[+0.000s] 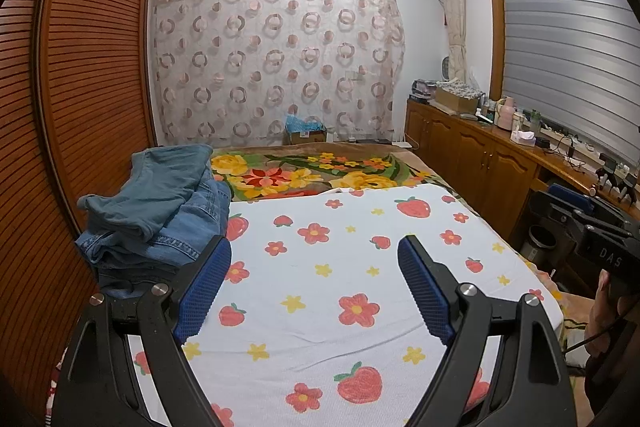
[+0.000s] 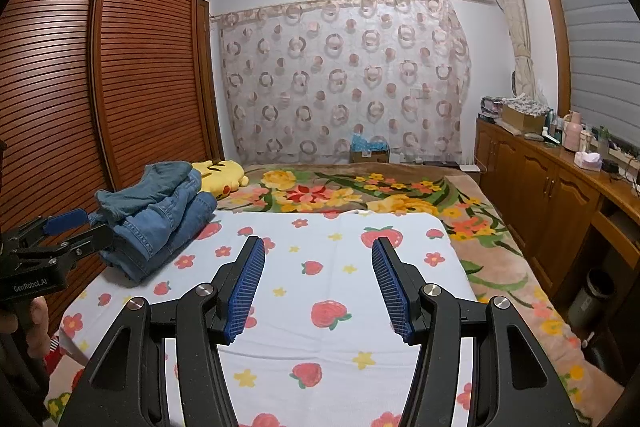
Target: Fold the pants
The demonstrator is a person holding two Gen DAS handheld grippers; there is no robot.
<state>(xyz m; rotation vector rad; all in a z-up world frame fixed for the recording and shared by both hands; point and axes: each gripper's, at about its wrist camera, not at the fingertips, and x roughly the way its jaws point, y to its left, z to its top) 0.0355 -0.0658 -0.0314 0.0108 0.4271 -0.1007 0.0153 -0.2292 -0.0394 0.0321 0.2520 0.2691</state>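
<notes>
While both hand-held grippers, left (image 1: 314,281) and right (image 2: 318,285), gape empty, folded pants (image 1: 160,215) sit stacked mid-left, sparing the bed (image 1: 340,259).

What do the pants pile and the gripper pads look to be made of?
Pants pile: blue denim below, judging by stitched seams and faded wash; the teal top piece looks softer, perhaps cotton. Left gripper and right gripper pads: blue, ribbed, matte, likely rubber.

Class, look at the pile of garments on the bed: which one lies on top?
The crumpled teal-grey soft cotton garment lies on top. It is plain and dull, unlike the brighter blue stitched denim jeans folded beneath it.
</notes>
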